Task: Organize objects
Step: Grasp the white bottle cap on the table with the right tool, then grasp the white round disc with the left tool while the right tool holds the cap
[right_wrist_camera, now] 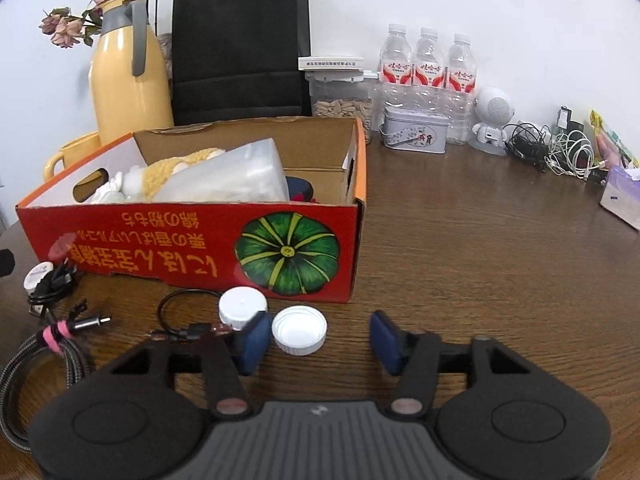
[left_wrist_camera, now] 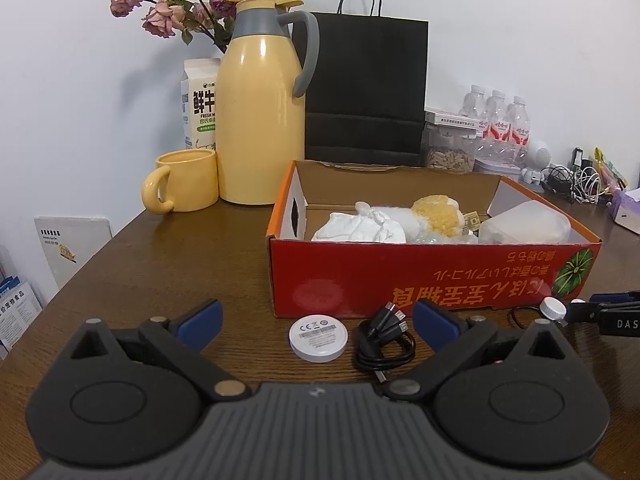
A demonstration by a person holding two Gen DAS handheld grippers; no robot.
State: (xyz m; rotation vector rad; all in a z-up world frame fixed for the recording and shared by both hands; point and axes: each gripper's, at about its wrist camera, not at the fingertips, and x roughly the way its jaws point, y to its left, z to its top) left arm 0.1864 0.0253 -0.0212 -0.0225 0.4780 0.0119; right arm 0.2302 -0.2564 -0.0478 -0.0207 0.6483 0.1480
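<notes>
Both grippers (left_wrist_camera: pixel 316 322) (right_wrist_camera: pixel 318 338) wide apart, empty.

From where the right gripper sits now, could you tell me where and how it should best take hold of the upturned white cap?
Grip the white cap across its ribbed outer rim, coming in low from the near side. It lies flat on the table, hollow side up, between the open fingers of the right gripper, so they can probably just close on opposite sides.
</notes>
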